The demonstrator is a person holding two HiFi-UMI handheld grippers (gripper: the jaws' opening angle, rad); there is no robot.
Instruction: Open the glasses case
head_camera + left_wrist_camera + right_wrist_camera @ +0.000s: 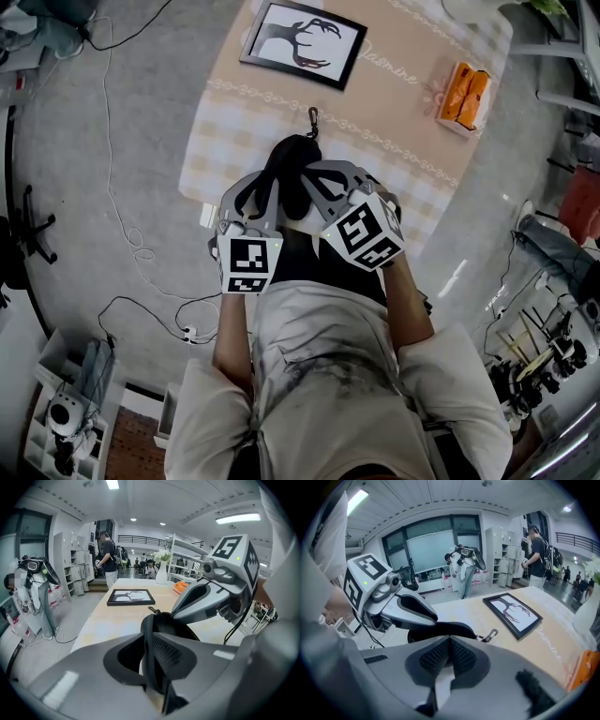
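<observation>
A black glasses case (292,157) lies at the near edge of the table, a metal clip (313,120) on its far end. My left gripper (262,187) comes at it from the left. In the left gripper view the case's black rim (149,639) runs between the jaws of the left gripper (152,660), and the pads press on it. My right gripper (323,183) reaches the case from the right. In the right gripper view the right gripper (449,656) has its pads together, tips at the near rim of the case (440,630). Whether they pinch the rim is hidden.
The table (394,122) wears a beige checked cloth. A black-framed picture (302,42) lies at its far side and an orange packet (464,94) at the right. Cables (131,244) trail on the floor at left. A person (108,550) stands far beyond the table.
</observation>
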